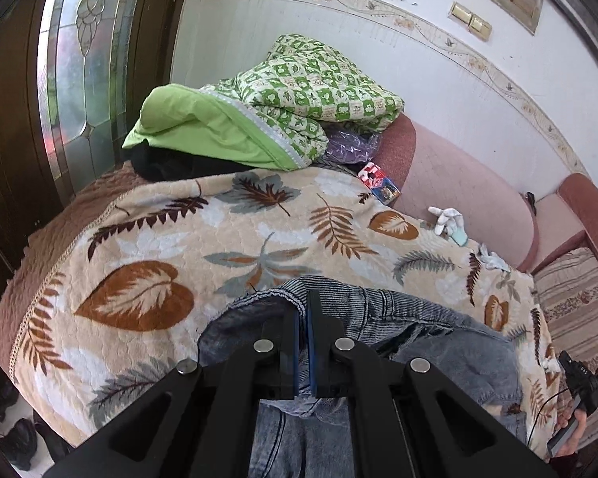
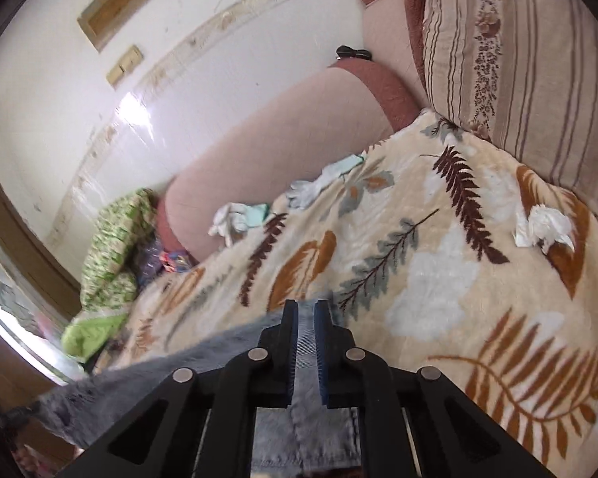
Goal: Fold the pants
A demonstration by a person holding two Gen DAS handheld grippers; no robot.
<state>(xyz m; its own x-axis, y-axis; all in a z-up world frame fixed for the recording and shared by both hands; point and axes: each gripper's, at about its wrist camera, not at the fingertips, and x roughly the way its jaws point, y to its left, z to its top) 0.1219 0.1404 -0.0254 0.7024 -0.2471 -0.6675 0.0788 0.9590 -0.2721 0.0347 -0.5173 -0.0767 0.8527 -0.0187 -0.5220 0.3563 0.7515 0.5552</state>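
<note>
You have the jeans [image 1: 398, 330] pinched in both tools. The left gripper [image 1: 303, 310] has its fingers nearly together on the ribbed waistband, and the right gripper [image 2: 307, 310] has its fingers drawn close on a denim edge, with a strip of cloth showing between the pads. The jeans hang and bunch over the near edge of the leaf-print blanket [image 1: 159, 247] that covers the sofa — most of the garment sits low, under the tools.

By my reading, you are carrying the held edge across to lay it flat. Keep both grips firm and level with each other, so the waistband stays taut and straight rather than sagging between them. Move the two hands together; denim is heavy and will drag a slack corner under itself.

Lay it on open blanket — steer clear of the crumpled tissue [image 2: 544, 225] and the white glove [image 1: 448, 219] near the pink backrest [image 1: 458, 183].
</note>
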